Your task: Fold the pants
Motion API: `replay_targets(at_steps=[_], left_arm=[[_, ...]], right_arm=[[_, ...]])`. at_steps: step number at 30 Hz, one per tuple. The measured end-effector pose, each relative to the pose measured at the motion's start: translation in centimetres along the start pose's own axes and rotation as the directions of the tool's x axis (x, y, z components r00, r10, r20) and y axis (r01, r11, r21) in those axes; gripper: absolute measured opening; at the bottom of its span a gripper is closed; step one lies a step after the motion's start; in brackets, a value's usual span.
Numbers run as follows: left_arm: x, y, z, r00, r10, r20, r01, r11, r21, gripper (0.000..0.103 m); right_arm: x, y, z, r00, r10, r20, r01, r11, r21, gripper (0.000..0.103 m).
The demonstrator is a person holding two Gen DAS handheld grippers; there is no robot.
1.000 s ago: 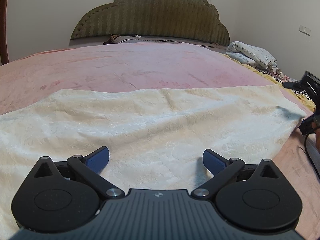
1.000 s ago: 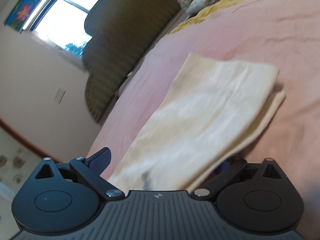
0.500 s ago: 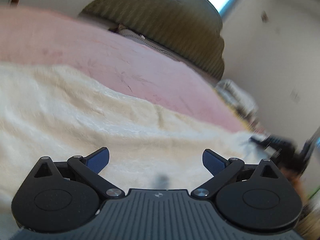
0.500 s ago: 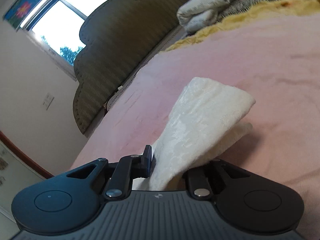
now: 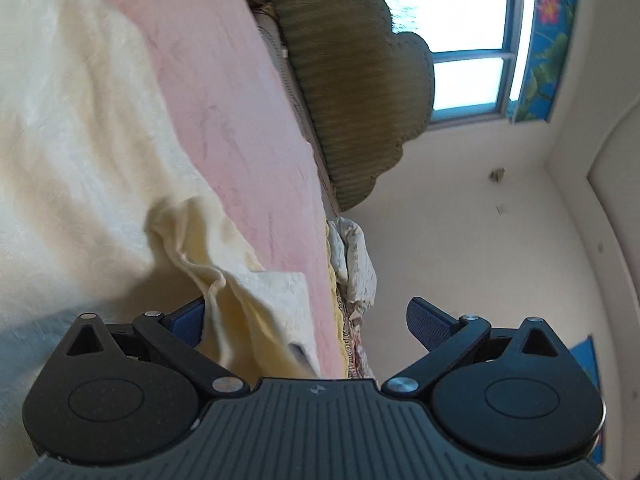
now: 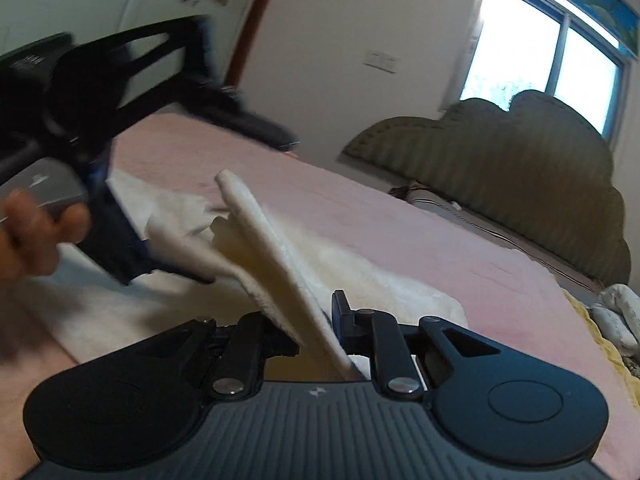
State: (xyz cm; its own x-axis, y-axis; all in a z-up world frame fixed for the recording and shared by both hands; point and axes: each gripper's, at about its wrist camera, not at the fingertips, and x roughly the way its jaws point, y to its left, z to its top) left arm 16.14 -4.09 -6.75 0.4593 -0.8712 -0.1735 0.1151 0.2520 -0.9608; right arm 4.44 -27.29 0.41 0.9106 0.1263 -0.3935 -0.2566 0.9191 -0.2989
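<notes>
A bedroom: a pink bed (image 6: 400, 236) runs to a padded headboard (image 6: 520, 160) under a window. Your pants (image 6: 276, 256), cream and soft, lie across the bed with one edge lifted at frame centre. They look light and limp, so take them by hems or corners. Your right hand-held gripper (image 6: 320, 332) is clenched on that lifted edge; the left hand-held gripper (image 5: 304, 320) gapes, cloth draped beside one finger. In the right view the left one is blurred, and the pants' far end is cut off.
</notes>
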Motion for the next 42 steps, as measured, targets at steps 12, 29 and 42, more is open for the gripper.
replay_targets(at_steps=[12,29,42], left_arm=[[0.3,-0.3,1.2,0.992,0.125,0.004,-0.124,0.979,0.161,0.022],[-3.9,-3.7,-0.8,0.795,0.512,0.326,-0.596,0.555,0.58,0.042],[-2.2,-2.9,1.4,0.842,0.472,0.262,-0.536,0.674,0.508,0.046]], right_arm=[[-0.6,2.2,-0.1,1.0,-0.011,0.016,0.011,1.0,0.005,0.015],[0.5,7.0,0.9,0.97,0.18,-0.162,-0.208,0.961,-0.184,0.023],[-1.4,-2.7,1.2,0.949,0.309,-0.057,-0.285,0.924,0.254,0.043]])
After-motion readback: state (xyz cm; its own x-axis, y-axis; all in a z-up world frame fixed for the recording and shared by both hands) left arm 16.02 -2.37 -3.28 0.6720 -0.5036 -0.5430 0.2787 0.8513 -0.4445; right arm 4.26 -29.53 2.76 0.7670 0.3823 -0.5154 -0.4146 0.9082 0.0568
